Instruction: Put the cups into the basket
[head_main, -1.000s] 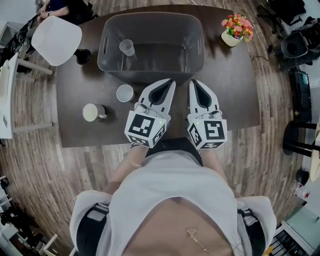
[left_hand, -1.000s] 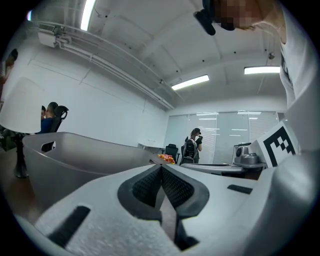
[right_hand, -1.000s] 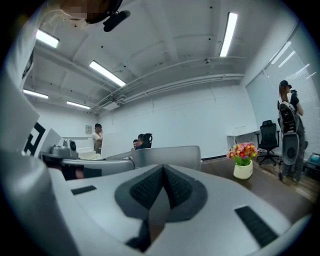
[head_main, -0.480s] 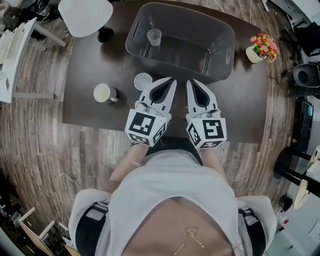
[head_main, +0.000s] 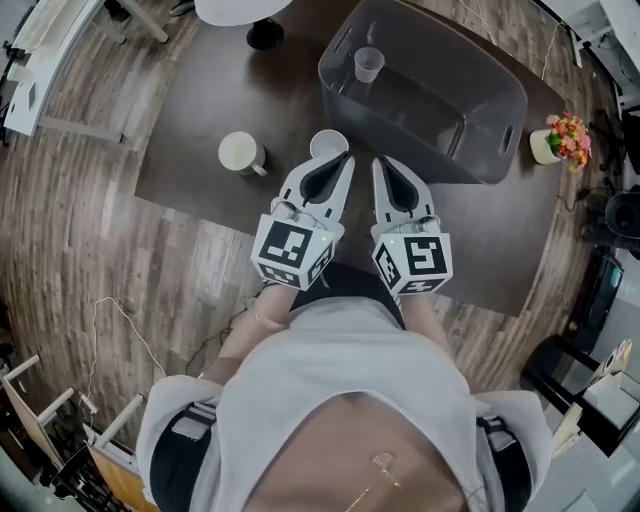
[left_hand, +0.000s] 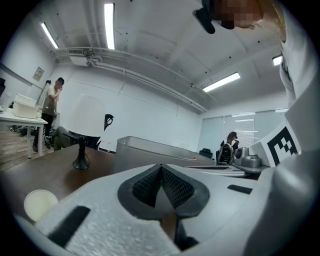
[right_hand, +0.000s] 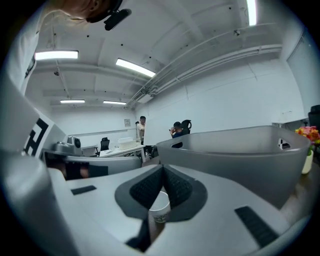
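A grey plastic basket stands on the dark table, with a clear cup inside near its far left corner. Just beyond the tip of my left gripper a white paper cup stands on the table, with a cream-filled mug further left. My right gripper lies beside the left one, short of the basket's near wall. Both have their jaws together with nothing held. In the right gripper view the paper cup shows through the opening under the shut tips. The left gripper view has the mug at lower left.
A small pot of flowers sits on the table right of the basket. A black stand with a white shade is at the table's far left. The table's near edge runs under my grippers. People stand in the room behind.
The head view has swung, so table and basket now sit up and to the right in the picture. Both grippers kept side by side and shut; the paper cup now lies at the left tip.
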